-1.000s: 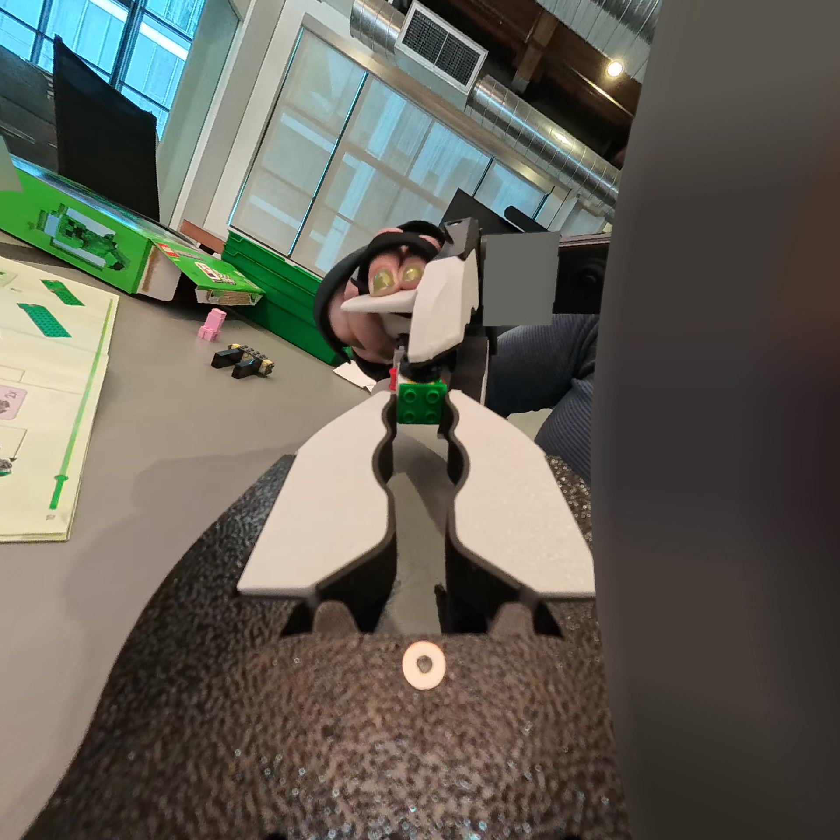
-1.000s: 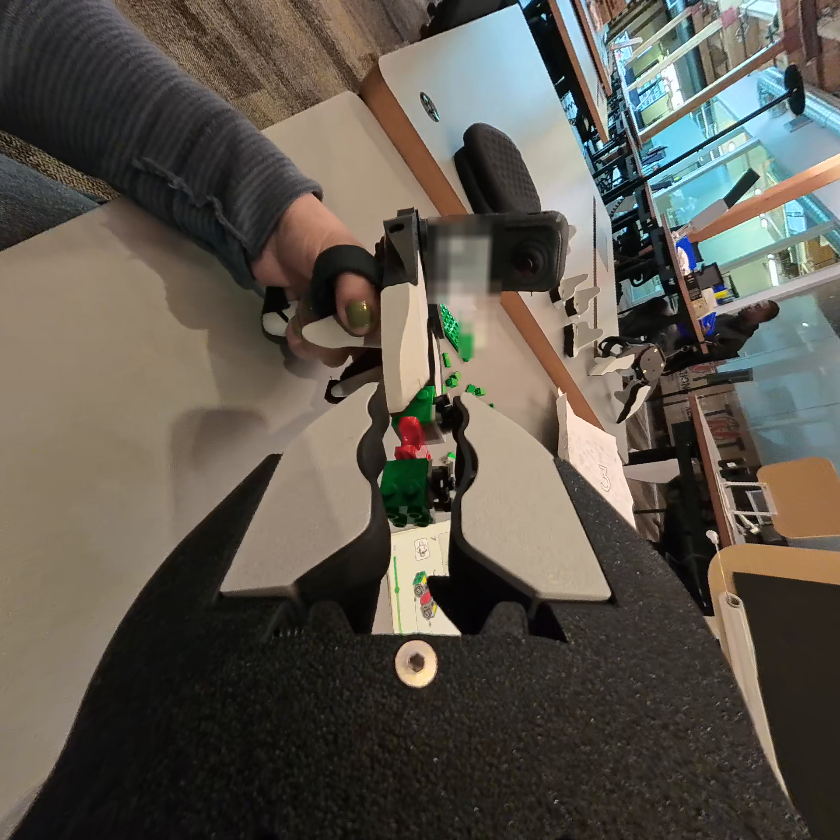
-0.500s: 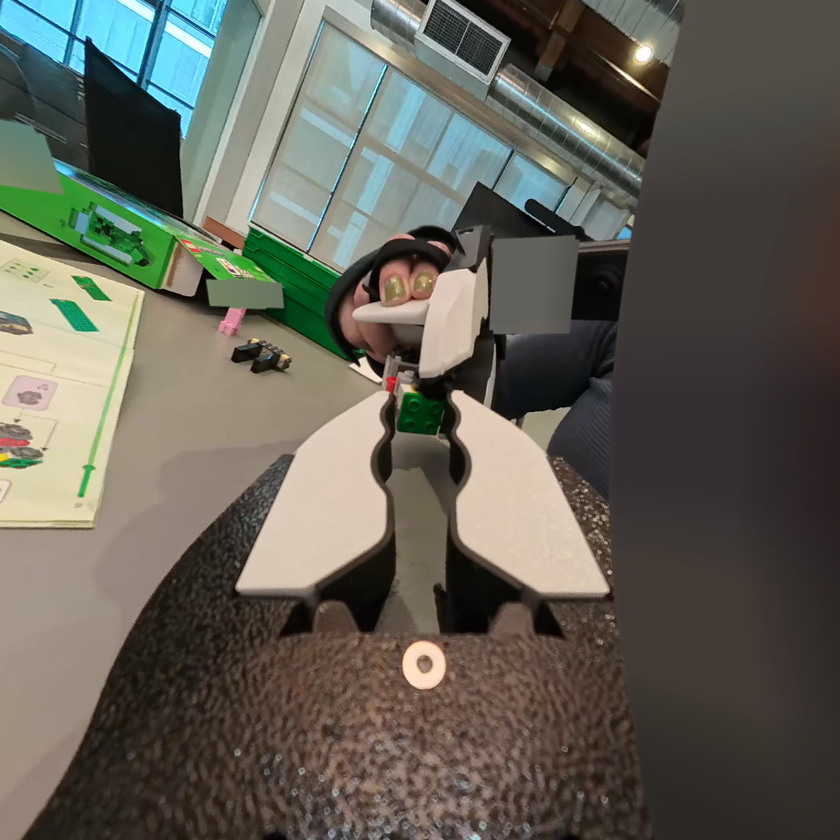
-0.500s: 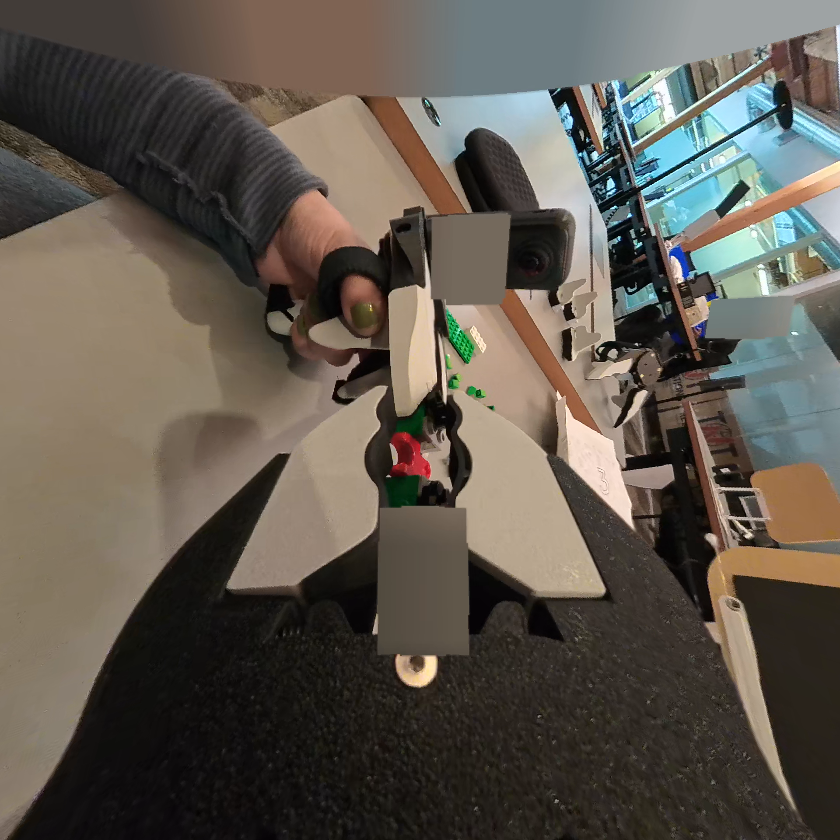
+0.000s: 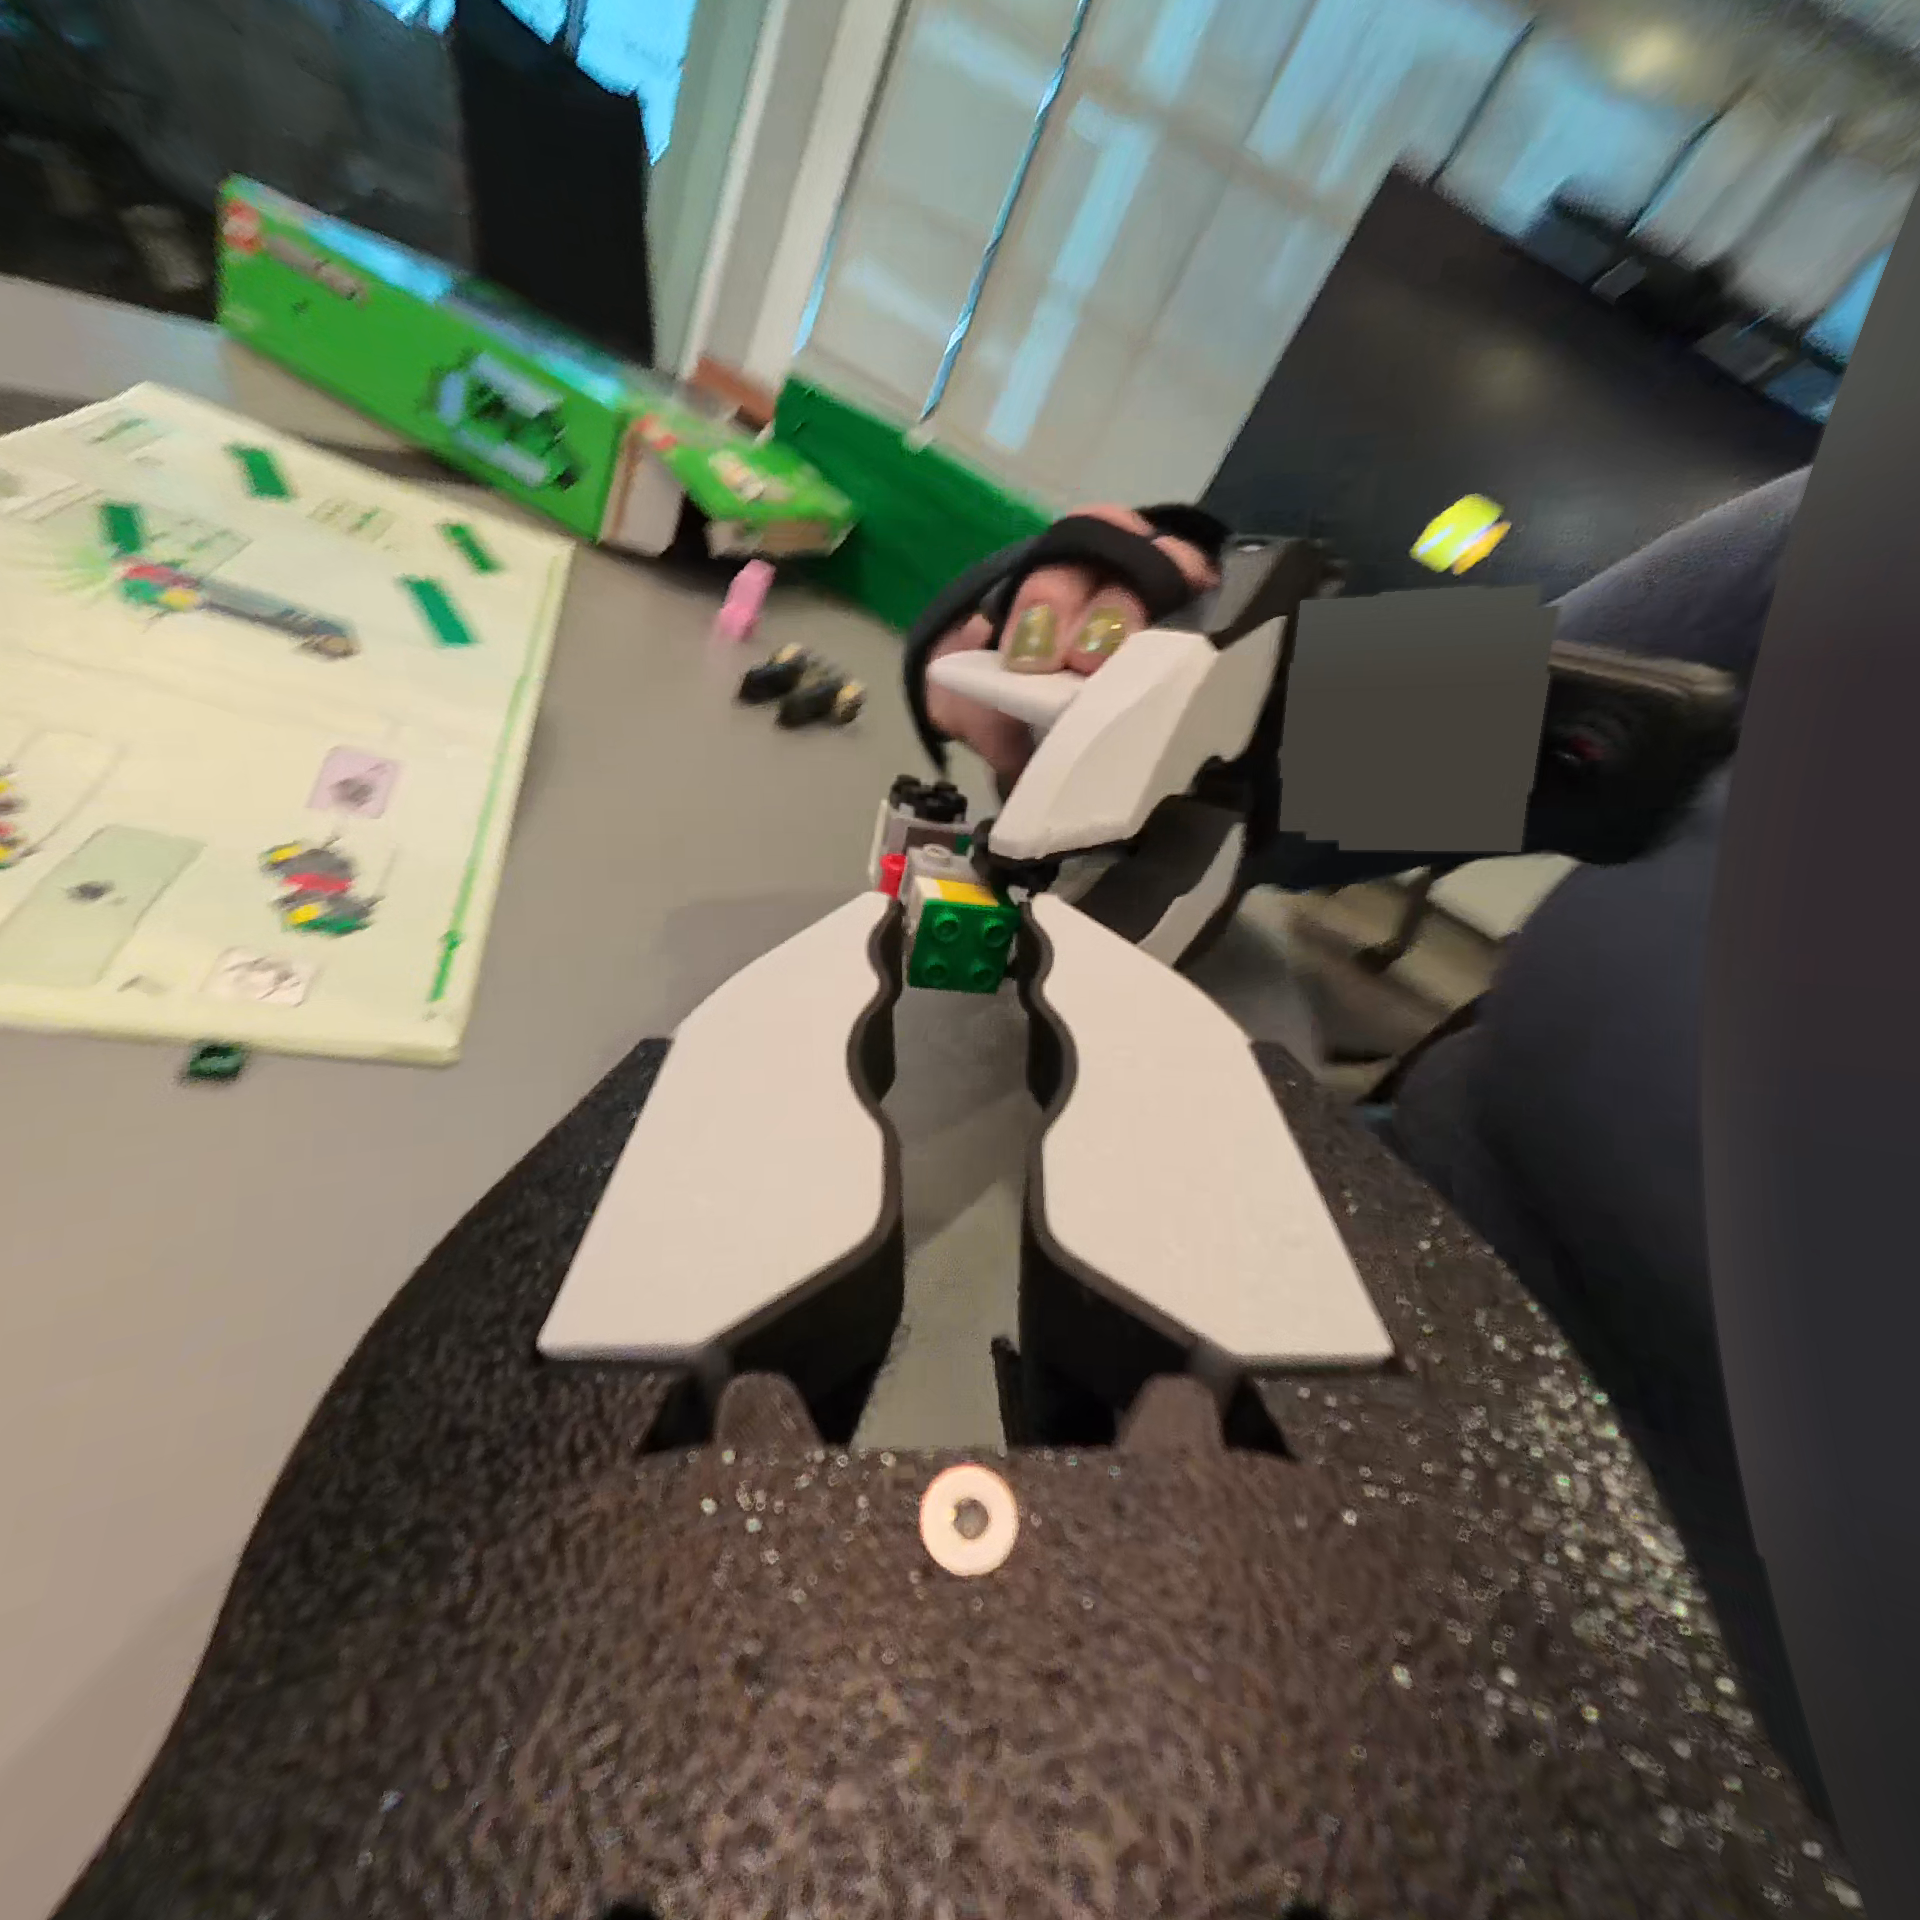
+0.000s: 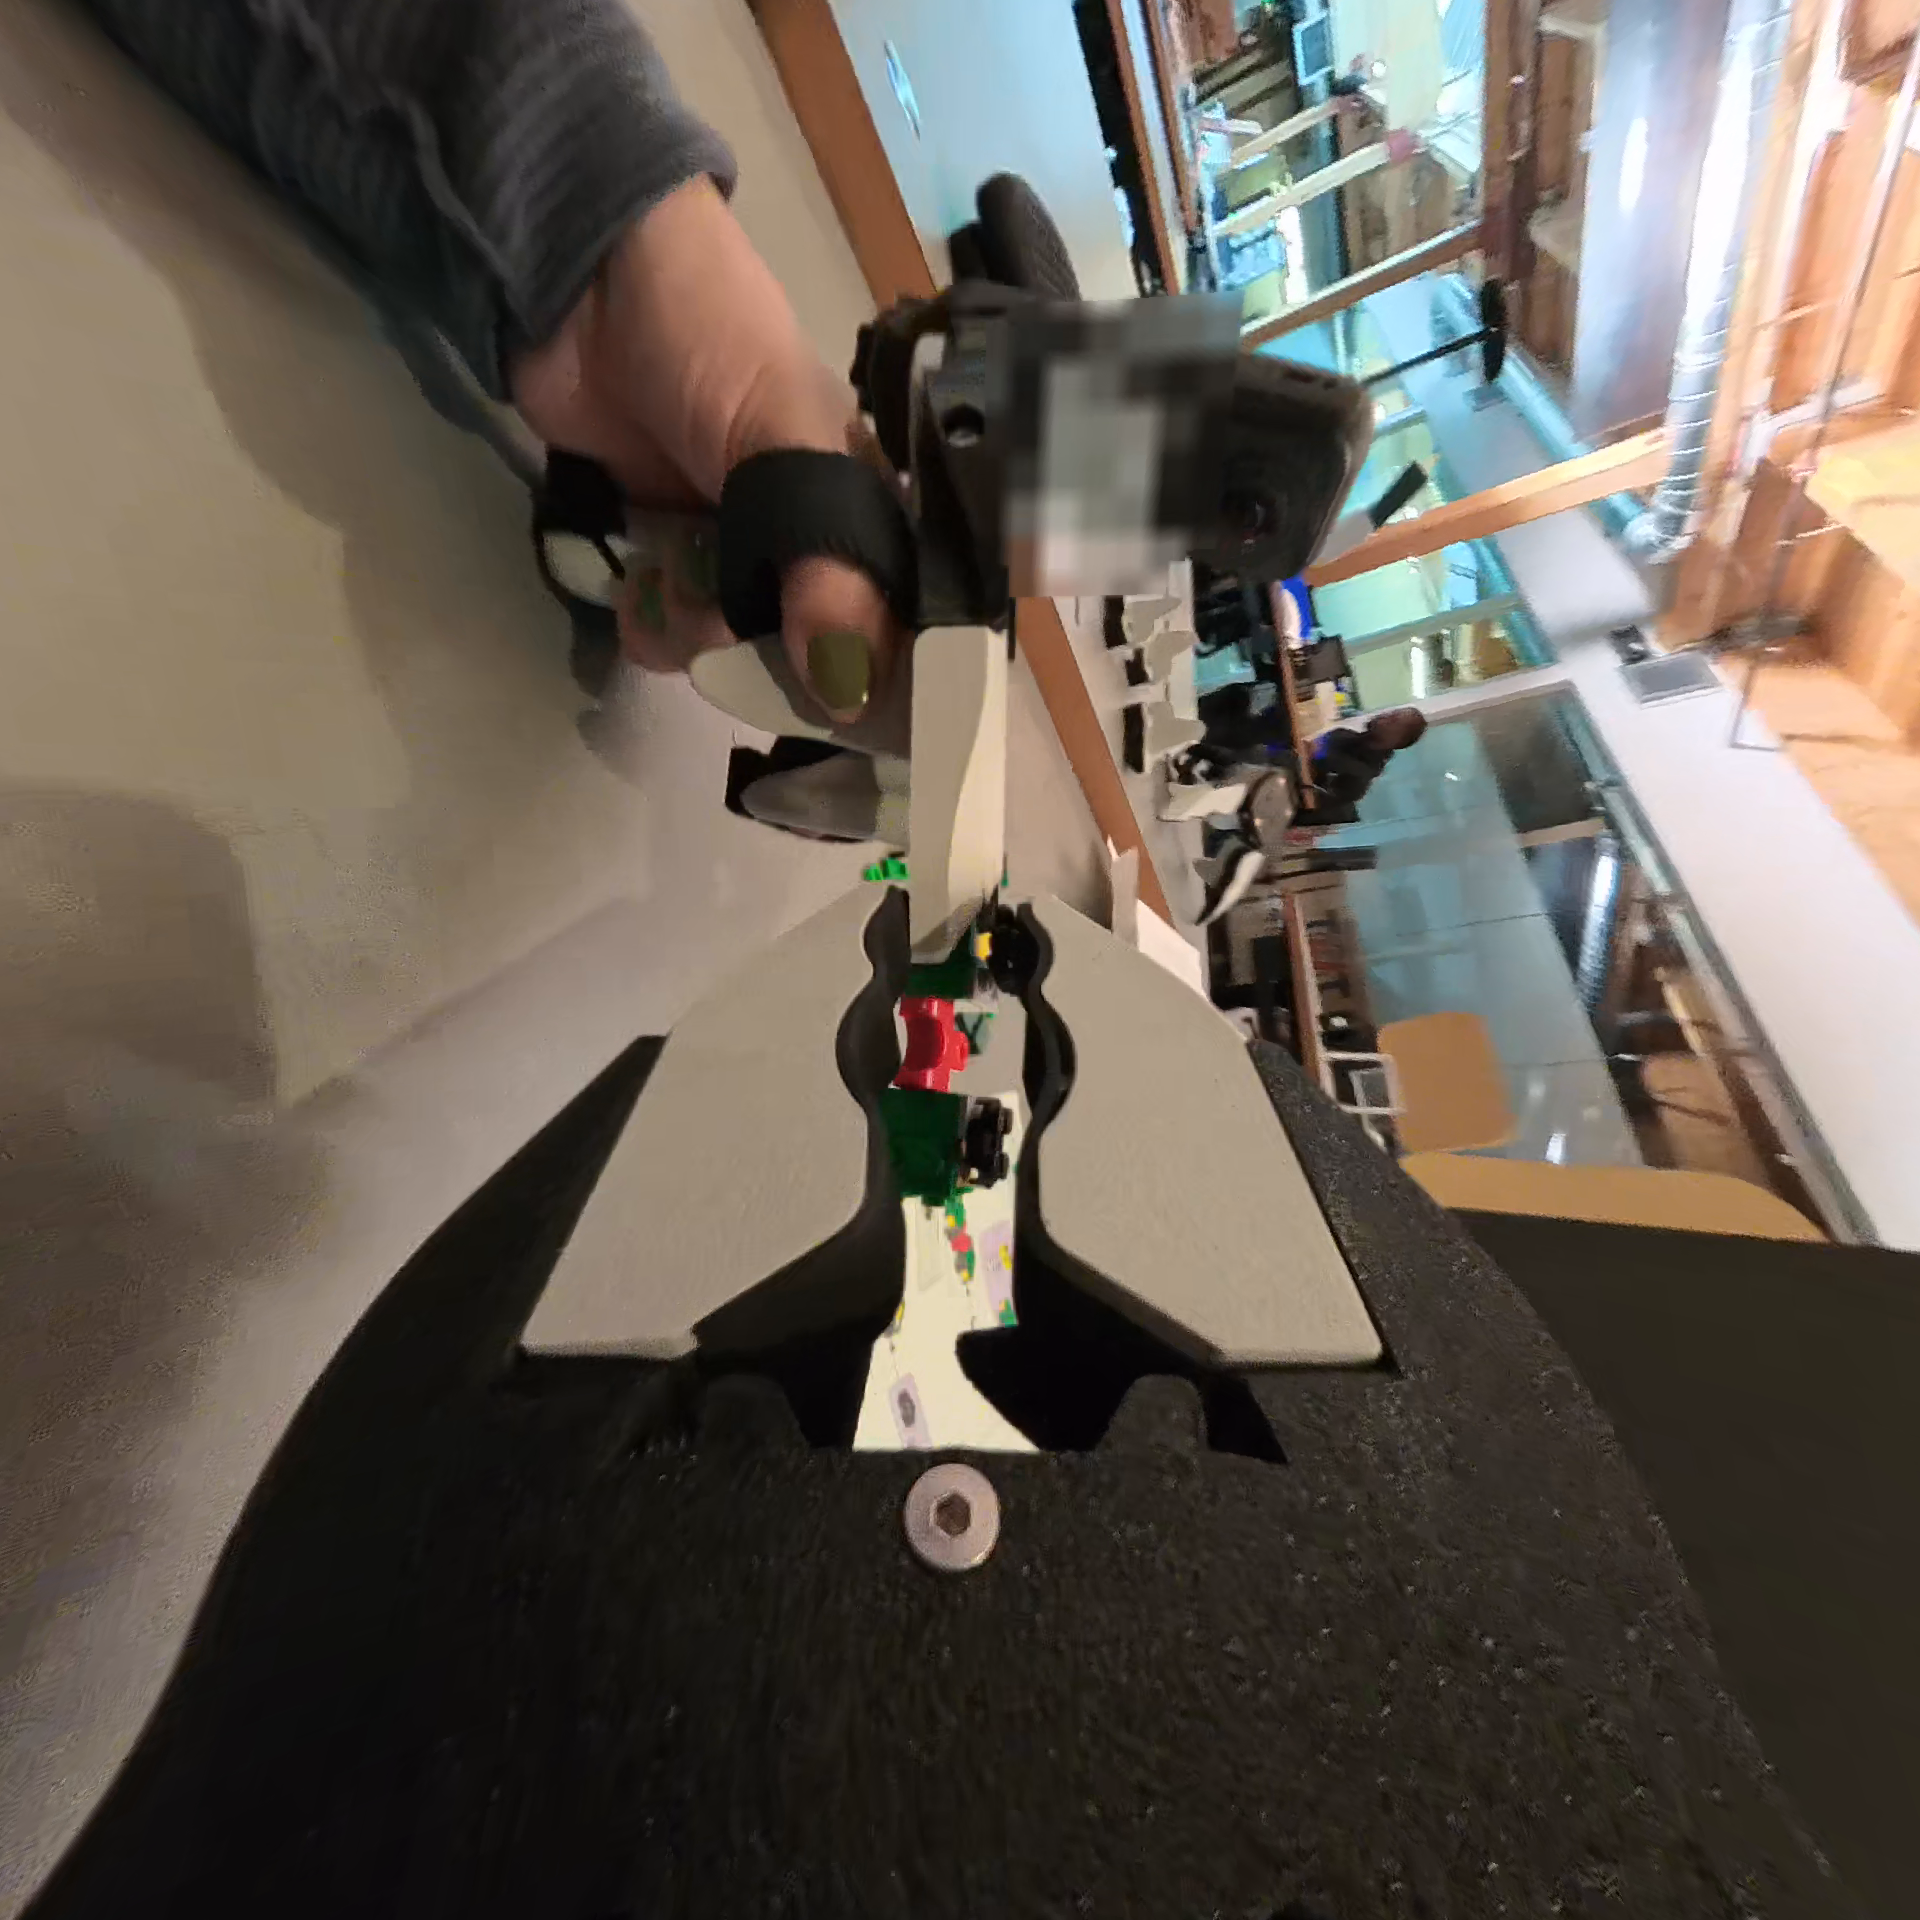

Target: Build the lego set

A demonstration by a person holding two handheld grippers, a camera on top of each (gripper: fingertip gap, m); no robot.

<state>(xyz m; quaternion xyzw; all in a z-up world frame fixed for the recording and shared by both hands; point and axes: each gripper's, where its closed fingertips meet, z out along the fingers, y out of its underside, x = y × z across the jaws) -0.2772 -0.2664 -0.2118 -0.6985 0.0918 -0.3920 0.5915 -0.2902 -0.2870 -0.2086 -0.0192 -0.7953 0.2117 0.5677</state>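
A small lego assembly (image 5: 956, 940) of green, yellow, grey, red and black bricks is held above the grey table (image 5: 644, 790). My left gripper (image 5: 956, 935) is shut on its green two-by-two brick. My right gripper (image 5: 1003, 868) faces it from the far side, tips against the assembly's back end, a person's hand on its handle. In the right wrist view the assembly's red piece (image 6: 925, 1044), green brick and black part sit between my right gripper's (image 6: 951, 925) narrowly set fingers. The left gripper (image 6: 956, 810) points in from above.
An open instruction booklet (image 5: 260, 707) lies at the left, with a green box (image 5: 499, 416) behind it. A pink piece (image 5: 743, 608), black pieces (image 5: 800, 691) and a small green piece (image 5: 213, 1060) lie loose on the table. A person's sleeve (image 6: 468, 156) crosses the table. Less than 4 cm separates the two grippers' tips. My left tips are roughly 12 centimetres from the small green piece (image 5: 213, 1060).
My right gripper's fingers have narrowed around the assembly since a second ago. Both grippers have drawn closer together and the left view has tilted down toward the table, now blurred.
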